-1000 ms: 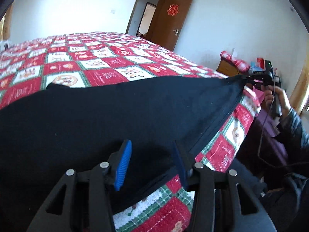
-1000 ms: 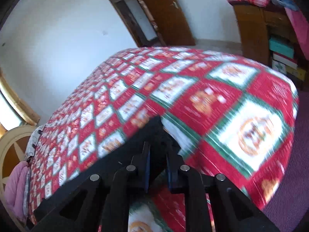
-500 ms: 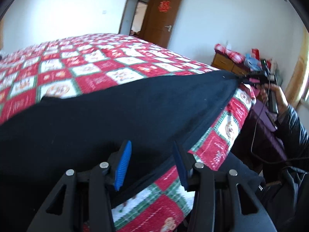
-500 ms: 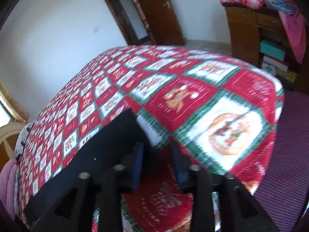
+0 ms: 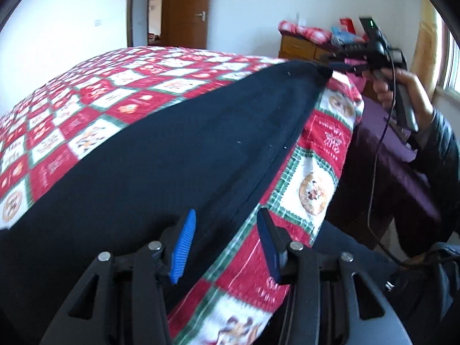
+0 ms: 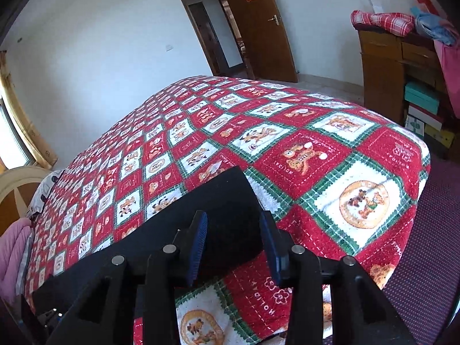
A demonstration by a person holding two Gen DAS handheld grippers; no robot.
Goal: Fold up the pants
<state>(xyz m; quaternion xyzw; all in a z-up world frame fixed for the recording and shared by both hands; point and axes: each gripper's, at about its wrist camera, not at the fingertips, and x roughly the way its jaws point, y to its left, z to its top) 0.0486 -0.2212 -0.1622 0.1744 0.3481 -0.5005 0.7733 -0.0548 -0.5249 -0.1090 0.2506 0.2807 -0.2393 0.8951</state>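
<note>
Black pants [image 5: 187, 149] lie spread flat along the near edge of a bed with a red, white and green patchwork quilt [image 5: 115, 95]. My left gripper [image 5: 227, 221] hovers open over the pants' near hem; the seam runs between its blue pads without being pinched. In the left wrist view a hand holds my right gripper [image 5: 330, 64] at the pants' far end. In the right wrist view that gripper [image 6: 234, 224] is open, and the narrow end of the pants [image 6: 224, 201] lies on the quilt [image 6: 287, 132] between its pads, not pressed.
A wooden dresser [image 6: 388, 72] piled with clothes stands right of the bed, boxes beneath it. A brown door [image 6: 258, 23] stands open at the back. Purple carpet [image 6: 431, 230] borders the bed corner. A person's hand [image 5: 408, 86] and dark sleeve are at right.
My right gripper, shut on the pants' end a second ago, has opened and left it on the quilt. My left gripper has slid sideways along the near hem and rolled.
</note>
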